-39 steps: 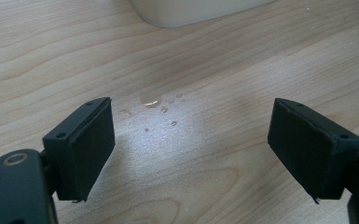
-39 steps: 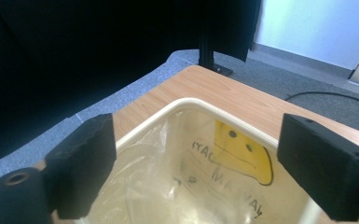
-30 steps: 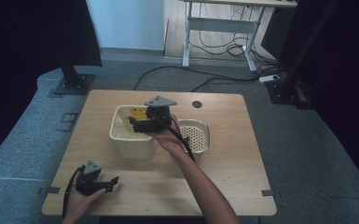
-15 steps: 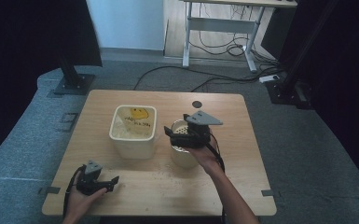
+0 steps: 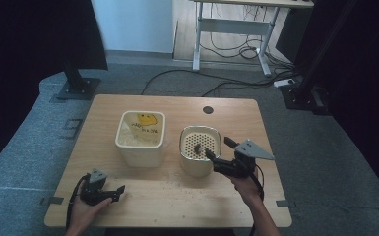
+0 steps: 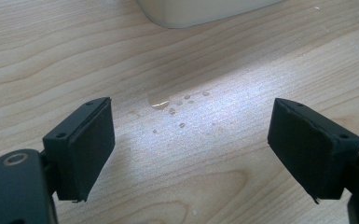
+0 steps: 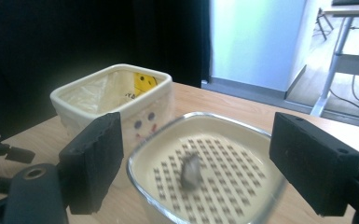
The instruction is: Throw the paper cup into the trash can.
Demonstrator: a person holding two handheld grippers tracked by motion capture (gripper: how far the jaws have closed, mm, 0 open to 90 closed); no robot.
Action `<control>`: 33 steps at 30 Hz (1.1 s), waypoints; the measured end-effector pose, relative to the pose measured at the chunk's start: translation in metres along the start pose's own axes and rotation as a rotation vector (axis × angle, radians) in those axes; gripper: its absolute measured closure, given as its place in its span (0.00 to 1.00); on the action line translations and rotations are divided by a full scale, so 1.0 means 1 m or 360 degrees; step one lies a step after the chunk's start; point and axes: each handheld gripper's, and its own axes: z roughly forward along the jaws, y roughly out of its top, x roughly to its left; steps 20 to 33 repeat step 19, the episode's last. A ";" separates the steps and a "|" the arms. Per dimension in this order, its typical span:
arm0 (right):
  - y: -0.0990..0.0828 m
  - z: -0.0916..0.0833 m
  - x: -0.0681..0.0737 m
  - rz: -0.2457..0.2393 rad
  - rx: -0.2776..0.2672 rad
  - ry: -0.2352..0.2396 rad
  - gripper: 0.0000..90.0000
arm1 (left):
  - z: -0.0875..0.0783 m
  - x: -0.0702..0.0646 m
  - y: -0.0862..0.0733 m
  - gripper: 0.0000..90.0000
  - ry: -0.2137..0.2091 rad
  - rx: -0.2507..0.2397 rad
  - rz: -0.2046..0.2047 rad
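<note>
A cream square tub (image 5: pixel 140 132) with a yellow smiley face stands mid-table, lined with clear film (image 7: pixel 103 91). Right of it is a cream bowl with a perforated strainer insert (image 5: pixel 200 147). A small grey-brown lump (image 5: pixel 197 146) lies on the strainer's holes (image 7: pixel 190 171). My right gripper (image 5: pixel 217 148) hovers open at the strainer's right rim, with its jaws on either side of the strainer in the right gripper view (image 7: pixel 200 140). My left gripper (image 5: pixel 115 191) rests open on the table near the front left, nothing between its jaws (image 6: pixel 189 140).
Water droplets (image 6: pixel 168 105) dot the wooden table (image 5: pixel 128 206) ahead of the left gripper, just short of the tub's base (image 6: pixel 205 7). A dark round grommet (image 5: pixel 207 109) sits at the back edge. Cables and a desk frame lie on the floor beyond.
My right gripper travelled from above the tub to the strainer, then drew back to its right rim with its jaws open. The small lump now lies in the strainer. The left gripper stayed still.
</note>
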 end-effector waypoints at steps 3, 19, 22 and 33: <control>-0.018 -0.019 -0.007 -0.0019 -0.0007 -0.0043 0.20 | 0.001 0.000 0.000 0.16 0.0002 0.0006 0.0001; -0.061 -0.024 -0.020 0.0020 0.0088 -0.0119 0.20 | 0.003 0.002 0.002 0.17 0.0012 0.0004 -0.0005; -0.061 -0.024 -0.020 0.0020 0.0088 -0.0119 0.20 | 0.003 0.002 0.002 0.17 0.0012 0.0004 -0.0005; -0.061 -0.024 -0.020 0.0020 0.0088 -0.0119 0.20 | 0.003 0.002 0.002 0.17 0.0012 0.0004 -0.0005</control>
